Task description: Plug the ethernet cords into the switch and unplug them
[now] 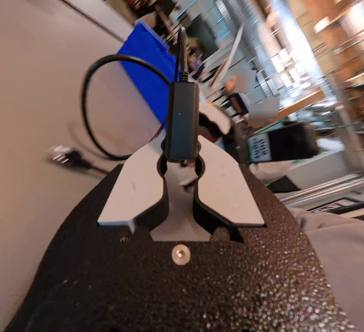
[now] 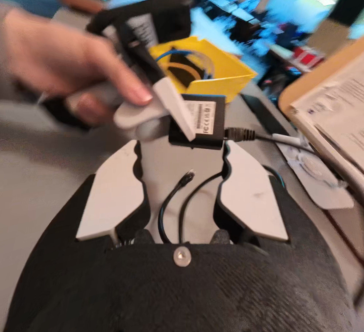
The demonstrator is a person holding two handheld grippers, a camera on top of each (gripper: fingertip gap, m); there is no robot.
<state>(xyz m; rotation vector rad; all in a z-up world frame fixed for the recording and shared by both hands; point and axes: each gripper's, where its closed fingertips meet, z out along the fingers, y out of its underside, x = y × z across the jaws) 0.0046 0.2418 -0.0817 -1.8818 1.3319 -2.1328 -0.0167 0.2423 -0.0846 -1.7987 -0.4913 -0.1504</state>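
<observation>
Black switch (image 1: 182,119) sits clamped edge-on between the left fingers (image 1: 137,180), lifted off the bench (image 1: 39,86); right fingers (image 2: 248,190) gape empty, cord plug (image 2: 188,176) lying between them. A thin-edge grip could twist loose when plugging.

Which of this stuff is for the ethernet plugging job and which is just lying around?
For the job:
- black switch, held in left gripper
- loose black ethernet cord
- right gripper, open

Lying about:
- yellow bin
- blue bin
- papers
</observation>
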